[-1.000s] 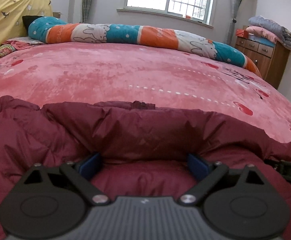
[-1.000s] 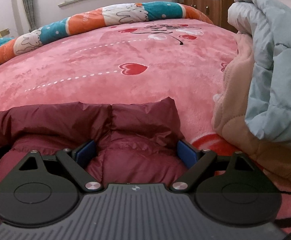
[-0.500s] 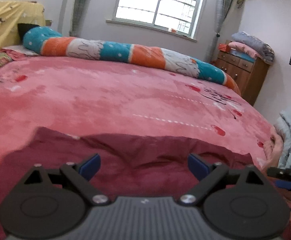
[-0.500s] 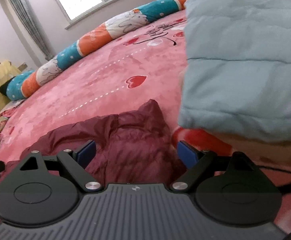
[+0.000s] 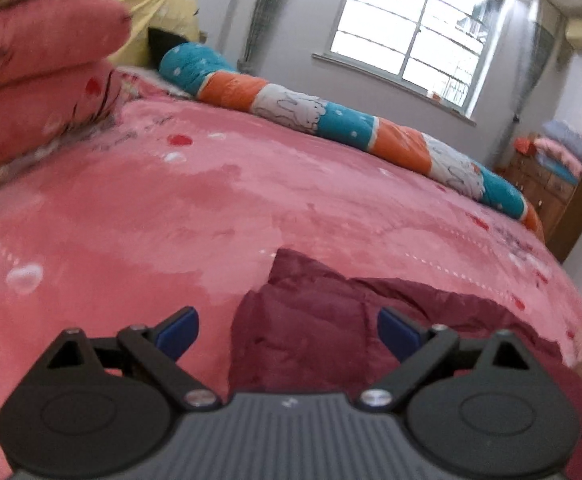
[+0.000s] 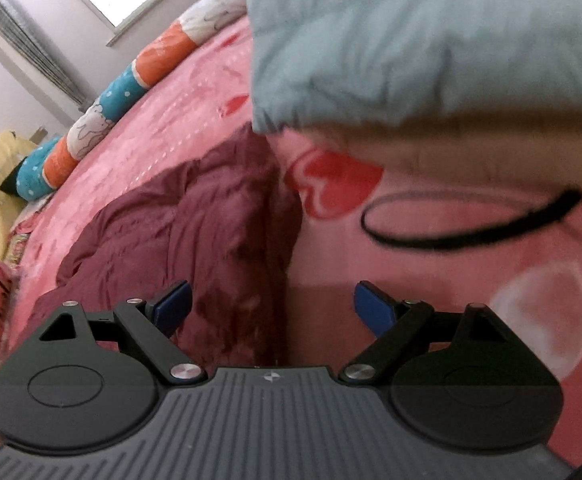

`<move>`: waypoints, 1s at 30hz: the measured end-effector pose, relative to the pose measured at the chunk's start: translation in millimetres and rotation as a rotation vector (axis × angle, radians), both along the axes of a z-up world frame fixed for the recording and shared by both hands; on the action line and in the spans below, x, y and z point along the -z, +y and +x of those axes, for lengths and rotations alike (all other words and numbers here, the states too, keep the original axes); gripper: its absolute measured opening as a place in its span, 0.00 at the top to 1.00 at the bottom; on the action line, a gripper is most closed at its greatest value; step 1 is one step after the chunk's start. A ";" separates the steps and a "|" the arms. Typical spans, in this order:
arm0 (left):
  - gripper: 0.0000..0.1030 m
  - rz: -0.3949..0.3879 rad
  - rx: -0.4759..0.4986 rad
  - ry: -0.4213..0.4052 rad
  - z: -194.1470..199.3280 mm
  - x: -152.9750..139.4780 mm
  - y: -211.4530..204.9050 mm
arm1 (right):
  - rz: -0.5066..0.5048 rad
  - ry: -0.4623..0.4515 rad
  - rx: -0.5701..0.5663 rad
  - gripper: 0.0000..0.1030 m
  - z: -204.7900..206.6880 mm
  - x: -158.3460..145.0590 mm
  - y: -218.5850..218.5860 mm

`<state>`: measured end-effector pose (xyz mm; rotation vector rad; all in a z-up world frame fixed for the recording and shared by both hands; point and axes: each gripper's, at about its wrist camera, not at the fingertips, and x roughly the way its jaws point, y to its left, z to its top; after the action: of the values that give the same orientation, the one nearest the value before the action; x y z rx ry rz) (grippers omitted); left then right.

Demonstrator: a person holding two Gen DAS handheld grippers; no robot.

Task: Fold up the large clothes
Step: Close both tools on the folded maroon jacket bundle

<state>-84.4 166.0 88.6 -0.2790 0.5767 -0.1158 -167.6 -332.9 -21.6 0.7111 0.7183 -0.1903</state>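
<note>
A pink blanket (image 5: 219, 200) with hearts is covering the bed and filling most of both views. A long bolster (image 5: 331, 120) striped in teal, orange and white is lying along the far edge, under a barred window (image 5: 415, 36). A wooden dresser (image 5: 551, 196) is standing in the right corner with bedding stacked on it, and folded pink bedding (image 5: 39, 80) is piled at the left beside a yellow cover (image 5: 147, 12).

The maroon padded jacket (image 6: 179, 232) is lying spread on the blanket at the near side of the bed, just beside a pale blue quilt (image 6: 431, 36).

The left tongs (image 5: 287, 330) are standing wide apart and gripping nothing; the jacket's left edge is showing between the blue pads. The right tongs (image 6: 271, 306) are likewise spread wide and gripping nothing, with the jacket's right edge between the pads.

Whether either pair is touching the fabric is hard to tell. Both views are blurring. The blue quilt is hiding the far right of the bed, and the jacket's near part is disappearing behind the tongs' bodies. A black strap (image 6: 471, 224) is looping across the blanket, one end running under the quilt.
</note>
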 end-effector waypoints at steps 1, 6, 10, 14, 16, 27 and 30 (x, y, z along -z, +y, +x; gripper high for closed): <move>0.07 -0.019 0.006 0.011 0.6 3.1 5.5 | 0.005 0.000 -0.006 0.00 -0.1 1.6 1.5; 0.07 -0.062 0.046 0.024 1.4 16.6 17.2 | 0.066 -0.014 -0.032 0.00 1.8 7.0 7.2; 0.07 -0.095 0.074 0.041 6.0 28.3 25.8 | 0.079 -0.026 -0.041 0.00 5.0 7.1 9.2; 0.07 -0.164 0.082 0.059 14.4 40.6 37.4 | 0.098 -0.036 -0.068 0.00 3.7 3.0 8.0; 0.07 -0.215 0.095 0.075 20.2 45.4 43.1 | 0.107 -0.042 -0.085 0.00 6.4 4.5 8.5; 0.07 -0.358 0.143 0.228 55.8 78.1 52.6 | 0.148 -0.087 -0.154 0.00 11.7 5.5 11.0; 0.07 -0.371 0.127 0.253 62.2 84.9 56.3 | 0.163 -0.097 -0.165 0.00 12.9 5.7 10.3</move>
<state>-22.2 222.3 3.7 -0.6233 0.8246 -0.3150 -154.7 -322.5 -27.3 0.8068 0.7013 0.0535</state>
